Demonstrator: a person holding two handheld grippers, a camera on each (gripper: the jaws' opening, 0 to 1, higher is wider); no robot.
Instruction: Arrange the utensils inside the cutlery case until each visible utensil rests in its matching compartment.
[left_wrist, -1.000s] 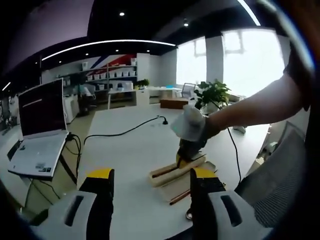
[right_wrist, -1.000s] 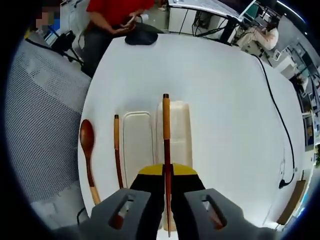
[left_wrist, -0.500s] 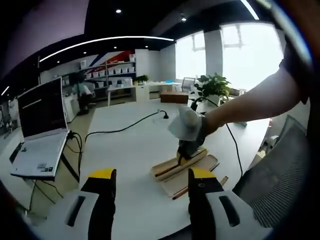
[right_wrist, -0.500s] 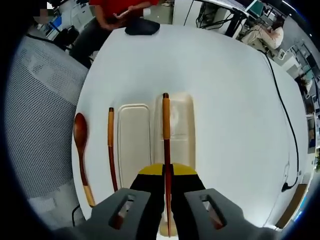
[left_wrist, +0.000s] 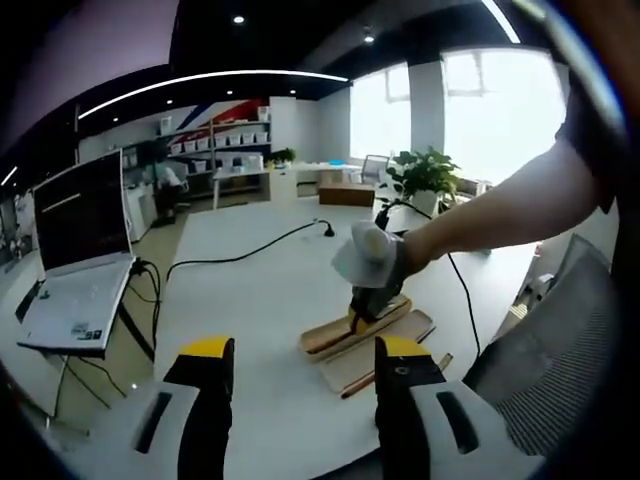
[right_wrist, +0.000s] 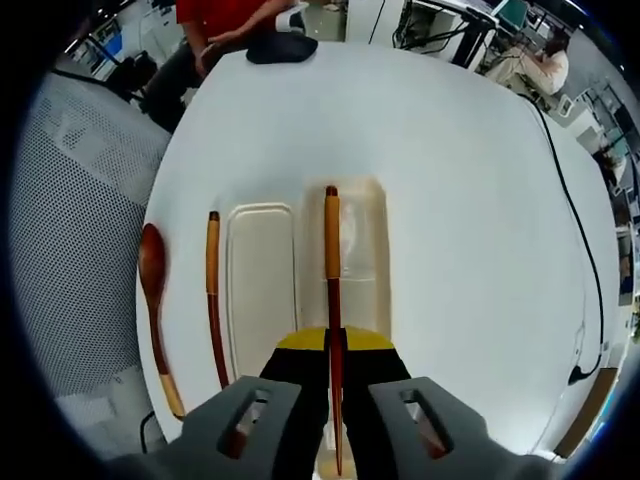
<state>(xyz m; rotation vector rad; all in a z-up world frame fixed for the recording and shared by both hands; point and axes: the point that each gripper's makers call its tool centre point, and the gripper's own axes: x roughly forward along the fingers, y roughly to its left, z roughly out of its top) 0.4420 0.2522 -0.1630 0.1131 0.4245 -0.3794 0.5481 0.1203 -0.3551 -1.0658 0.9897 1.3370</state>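
The right gripper (right_wrist: 333, 352) has its jaws closed on 1 chopstick (right_wrist: 331, 262) above the cutlery case (right_wrist: 350, 262); the left gripper (left_wrist: 298, 352) hangs with jaws apart over the table (left_wrist: 250, 300).

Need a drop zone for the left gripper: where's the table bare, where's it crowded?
Bare: the wide table stretch between the cutlery case and the black cable. Crowded: the other side, where lid, loose stick and spoon lie in a row to the edge.
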